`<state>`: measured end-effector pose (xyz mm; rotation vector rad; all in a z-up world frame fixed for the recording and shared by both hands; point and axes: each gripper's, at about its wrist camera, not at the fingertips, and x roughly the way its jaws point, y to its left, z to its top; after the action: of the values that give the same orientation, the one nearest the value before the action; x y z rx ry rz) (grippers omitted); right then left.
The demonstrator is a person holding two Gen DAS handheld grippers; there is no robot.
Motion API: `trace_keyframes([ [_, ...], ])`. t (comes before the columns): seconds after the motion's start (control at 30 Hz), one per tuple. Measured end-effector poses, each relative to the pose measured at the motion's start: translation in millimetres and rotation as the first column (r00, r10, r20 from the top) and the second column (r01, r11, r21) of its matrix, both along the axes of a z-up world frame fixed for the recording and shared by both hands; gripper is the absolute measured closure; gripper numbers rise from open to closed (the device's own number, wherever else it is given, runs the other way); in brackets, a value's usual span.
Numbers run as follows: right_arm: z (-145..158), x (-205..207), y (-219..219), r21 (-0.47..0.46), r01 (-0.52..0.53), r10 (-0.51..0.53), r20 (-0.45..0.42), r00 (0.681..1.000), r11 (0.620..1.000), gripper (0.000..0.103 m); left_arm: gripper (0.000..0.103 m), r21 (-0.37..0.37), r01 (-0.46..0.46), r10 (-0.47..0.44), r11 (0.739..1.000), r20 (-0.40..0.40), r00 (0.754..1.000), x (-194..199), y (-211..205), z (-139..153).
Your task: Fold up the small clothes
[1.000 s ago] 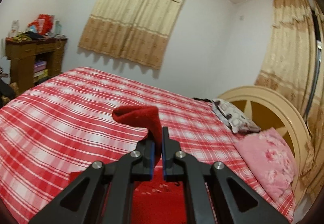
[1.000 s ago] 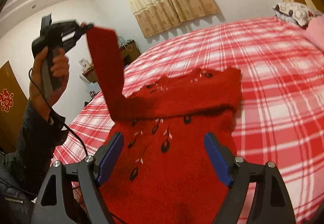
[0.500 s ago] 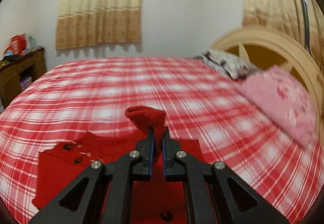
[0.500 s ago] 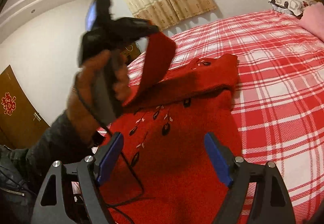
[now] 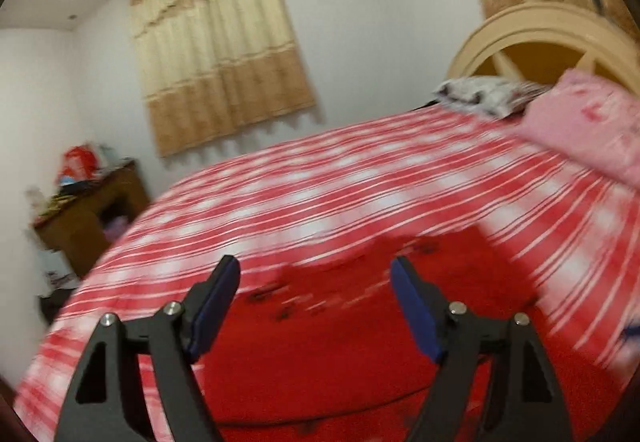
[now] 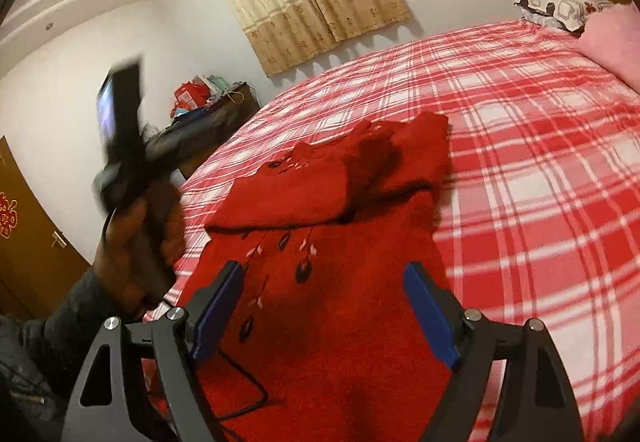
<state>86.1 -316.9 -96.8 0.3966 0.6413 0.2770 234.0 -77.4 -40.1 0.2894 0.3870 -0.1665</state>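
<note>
A small red knitted sweater (image 6: 340, 322) with dark embroidered leaves lies flat on the plaid bed. Its sleeve (image 6: 304, 186) is folded across the upper part. In the blurred left wrist view my left gripper (image 5: 315, 266) hovers over the sweater (image 5: 360, 322). Its jaws are opening wide with nothing between them. From the right wrist view, a person's hand (image 6: 140, 226) holds that gripper at the sweater's left side. My right gripper (image 6: 324, 268) is open low over the sweater's lower half, its pads clear of the cloth.
The red-and-white plaid bedcover (image 6: 520, 122) stretches far to the right. A pink pillow (image 6: 612, 38) and a patterned pillow (image 6: 560, 6) lie by the cream headboard (image 5: 540, 38). A cluttered wooden cabinet (image 5: 92, 218) stands left of the bed. A black cable (image 6: 248, 398) trails over the sweater's near edge.
My left gripper let go of the red sleeve, which now lies across the sweater's top. The left hand sank and rolled. The right gripper stayed put.
</note>
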Motion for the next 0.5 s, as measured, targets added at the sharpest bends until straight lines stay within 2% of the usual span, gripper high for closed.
trace_keyframes([
  [0.13,12,36,3,-0.042,-0.021,0.02,-0.017,1.0,0.999,0.021,0.022,0.05,-0.146,0.147,0.988,0.002,0.989,4,48,-20],
  [0.27,-1,94,0,-0.061,-0.003,-0.004,-0.12,0.993,0.998,0.021,0.022,0.028,-0.253,0.255,0.967,-0.085,0.963,20,91,-41],
  [0.33,-11,118,1,-0.136,0.01,-0.031,-0.153,0.988,0.991,0.022,0.022,0.013,-0.3,0.299,0.954,-0.131,0.945,24,111,-55],
  [0.37,-17,130,-2,-0.144,0.017,-0.042,-0.178,0.983,0.989,0.031,0.022,0.006,-0.308,0.306,0.951,-0.143,0.941,25,116,-58],
  [0.4,-25,141,-7,-0.124,0.021,-0.046,-0.203,0.978,0.992,0.045,0.022,-0.002,-0.325,0.321,0.946,-0.159,0.934,27,124,-63],
  [0.5,-40,159,-9,-0.128,0.019,-0.05,-0.244,0.969,0.992,0.068,0.022,-0.017,-0.35,0.34,0.937,-0.194,0.92,32,134,-74],
])
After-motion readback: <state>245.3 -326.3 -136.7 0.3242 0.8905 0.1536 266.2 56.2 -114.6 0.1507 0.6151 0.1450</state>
